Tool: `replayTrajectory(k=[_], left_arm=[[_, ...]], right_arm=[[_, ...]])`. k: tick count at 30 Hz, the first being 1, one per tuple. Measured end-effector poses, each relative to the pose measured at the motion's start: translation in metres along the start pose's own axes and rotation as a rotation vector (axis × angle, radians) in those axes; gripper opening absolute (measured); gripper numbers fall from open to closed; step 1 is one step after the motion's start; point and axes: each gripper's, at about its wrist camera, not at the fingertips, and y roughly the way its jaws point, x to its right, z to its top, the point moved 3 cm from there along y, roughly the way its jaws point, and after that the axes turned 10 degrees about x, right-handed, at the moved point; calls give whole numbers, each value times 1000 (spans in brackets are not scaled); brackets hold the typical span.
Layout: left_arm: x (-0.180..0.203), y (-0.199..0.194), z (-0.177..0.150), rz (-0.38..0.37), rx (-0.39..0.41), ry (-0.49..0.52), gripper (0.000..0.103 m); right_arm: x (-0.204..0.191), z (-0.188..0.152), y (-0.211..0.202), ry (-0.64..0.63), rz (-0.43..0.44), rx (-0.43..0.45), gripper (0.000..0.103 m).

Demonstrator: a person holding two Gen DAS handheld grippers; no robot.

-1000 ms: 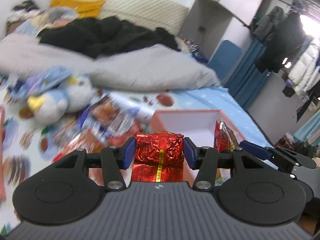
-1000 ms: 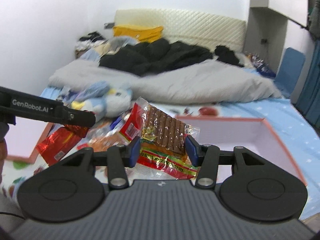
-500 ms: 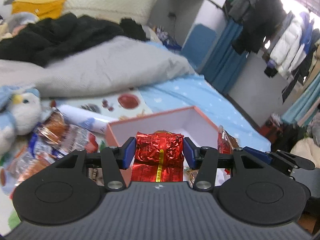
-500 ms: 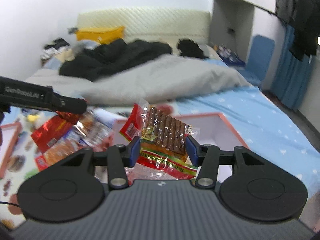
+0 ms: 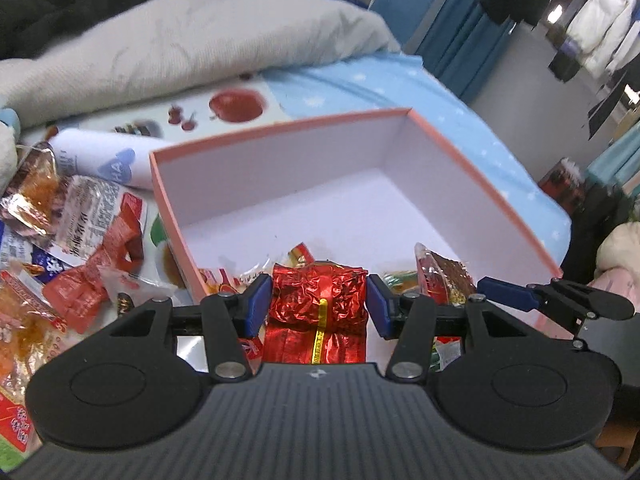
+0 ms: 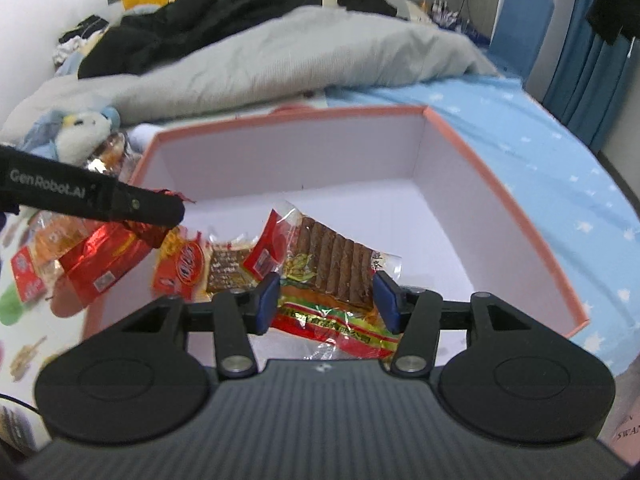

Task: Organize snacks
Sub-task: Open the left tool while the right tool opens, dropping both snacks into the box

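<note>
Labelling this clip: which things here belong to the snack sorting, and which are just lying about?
Job:
- red foil pack in left tongs
- biscuit pack in right tongs
- pink box
- loose snacks

Lying about:
- grey duvet
- plush toy
- black clothes

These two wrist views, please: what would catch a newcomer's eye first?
First the big pink box lying open on the bed, with a few snack packets at its near end. Next, the shiny red foil packet clamped in the left gripper above the box's near edge. The right gripper has a clear packet of brown biscuits between its just-loosening jaws, over the box.
</note>
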Motion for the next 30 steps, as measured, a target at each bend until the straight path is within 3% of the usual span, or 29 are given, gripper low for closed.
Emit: replayTrajectory(k=[8, 11, 13, 15, 20, 30], left_arm=[[-9, 15, -8, 9, -38, 8, 58], [-4, 13, -7, -16, -59, 0, 70], [0, 5, -5, 3, -32, 14, 77], [1, -2, -4, 18, -25, 22, 77], [3, -26, -1, 15, 0, 23, 77], [13, -109, 11, 13, 132, 15, 77]], right_arm=[[3, -11, 18, 36, 21, -62, 57], [5, -11, 18, 56, 7, -72, 58], [4, -10, 15, 66, 9, -75, 56], [4, -10, 12, 62, 2, -73, 71], [1, -4, -6, 72, 11, -32, 71], [-14, 19, -67, 80, 23, 107, 71]])
